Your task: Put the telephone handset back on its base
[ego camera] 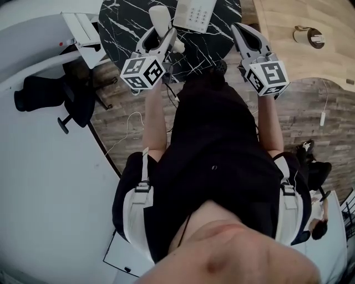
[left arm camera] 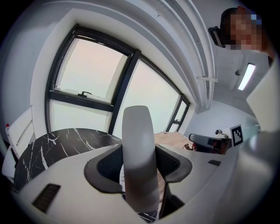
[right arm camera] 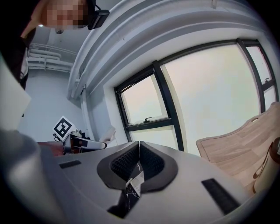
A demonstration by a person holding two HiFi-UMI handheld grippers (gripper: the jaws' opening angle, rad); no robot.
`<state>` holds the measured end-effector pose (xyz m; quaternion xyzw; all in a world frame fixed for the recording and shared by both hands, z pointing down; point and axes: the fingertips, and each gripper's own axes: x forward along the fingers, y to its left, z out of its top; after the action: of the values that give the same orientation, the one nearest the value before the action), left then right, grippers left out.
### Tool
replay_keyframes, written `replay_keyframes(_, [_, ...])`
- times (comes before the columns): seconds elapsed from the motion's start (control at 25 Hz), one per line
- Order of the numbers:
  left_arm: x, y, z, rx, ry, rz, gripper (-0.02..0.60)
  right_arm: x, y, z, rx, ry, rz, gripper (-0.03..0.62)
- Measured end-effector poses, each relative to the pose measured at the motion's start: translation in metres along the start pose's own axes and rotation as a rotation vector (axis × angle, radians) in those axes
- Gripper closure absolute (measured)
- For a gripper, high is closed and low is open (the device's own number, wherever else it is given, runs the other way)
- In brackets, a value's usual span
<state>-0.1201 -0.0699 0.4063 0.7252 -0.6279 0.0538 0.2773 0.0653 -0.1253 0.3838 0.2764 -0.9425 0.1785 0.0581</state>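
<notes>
Handset (left arm camera: 139, 153) runs lengthwise along the left gripper (ego camera: 162, 40), tip forward.

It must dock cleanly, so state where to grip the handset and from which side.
Grip the handset across its slim shaft, pads on its two long sides, as the left gripper holds it now. The bar is narrow enough to fit between the jaws, and both ends should stay free to settle onto the base.

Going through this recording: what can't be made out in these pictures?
- Base: head view, cut off by the top edge; cradle unseen.
- Handset: left gripper view, lower end hidden inside the left gripper.
- Round object on the wooden table: head view, too small to identify.
</notes>
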Motion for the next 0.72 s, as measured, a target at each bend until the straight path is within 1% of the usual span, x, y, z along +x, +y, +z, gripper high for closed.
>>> replay_keyframes(0.32, [0.032,0.022,-0.01,0.016,0.067,-0.025,0.35,0.008,-0.005,-0.003,0.003,0.03,-0.056,0.563])
replay_keyframes(0.52, [0.052,0.039,-0.016,0.057,0.115,-0.036,0.35,0.018,-0.005,-0.002,0.007,0.038,-0.097,0.563])
replay_keyframes(0.72, [0.072,0.055,-0.025,0.095,0.171,-0.037,0.35,0.031,-0.004,-0.009,0.023,0.064,-0.113,0.563])
